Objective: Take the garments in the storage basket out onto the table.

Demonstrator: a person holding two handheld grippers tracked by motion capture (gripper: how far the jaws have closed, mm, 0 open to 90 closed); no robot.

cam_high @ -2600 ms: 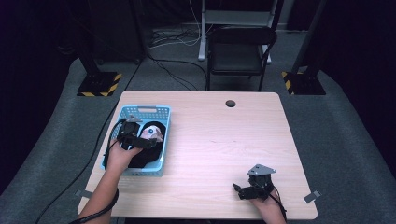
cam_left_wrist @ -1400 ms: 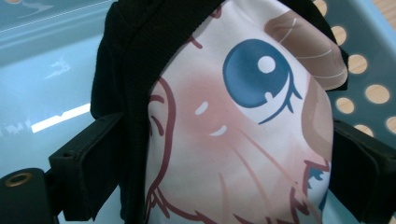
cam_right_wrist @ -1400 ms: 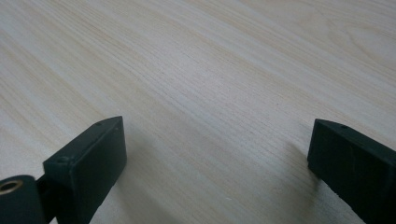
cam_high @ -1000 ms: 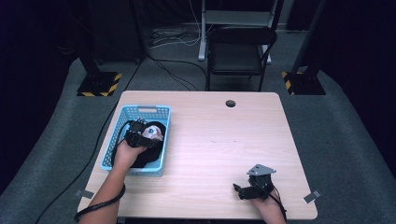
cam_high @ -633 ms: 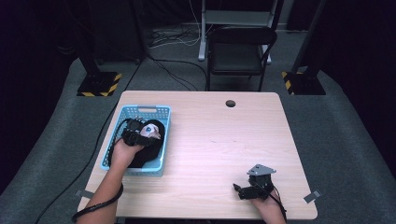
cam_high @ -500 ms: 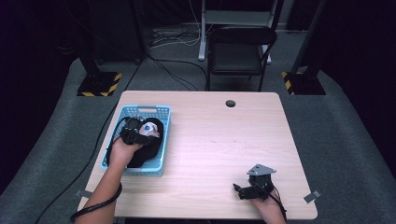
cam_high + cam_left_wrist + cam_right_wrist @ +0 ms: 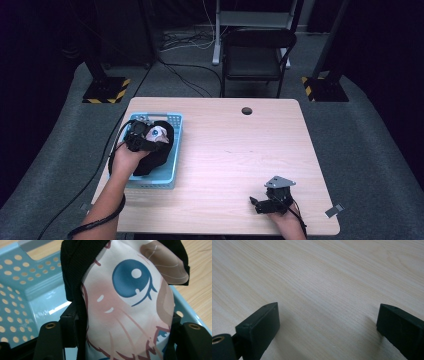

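Observation:
A black cloth bag [image 7: 125, 305] with a cartoon face, a big blue eye, printed on its white panel hangs over the light blue perforated basket [image 7: 22, 290]. My left gripper [image 7: 125, 345] is shut on it; the jaws have just been closing and now press the cloth from both sides. In the high view the left gripper [image 7: 141, 140] holds the bag [image 7: 159, 134] over the basket [image 7: 167, 176] at the table's left. My right gripper [image 7: 260, 204] rests near the front edge, jaws open. In its own view the right gripper [image 7: 329, 322] has bare wood between the jaws.
The wooden table [image 7: 235, 150] has a round cable hole [image 7: 246, 110] at the back. A black chair [image 7: 252, 55] stands behind it. Black cables trail off the left side. A strip of tape [image 7: 334, 210] marks the front right corner.
The left gripper has closed on the printed bag and lifted it a little inside the basket. The right gripper has stayed still.

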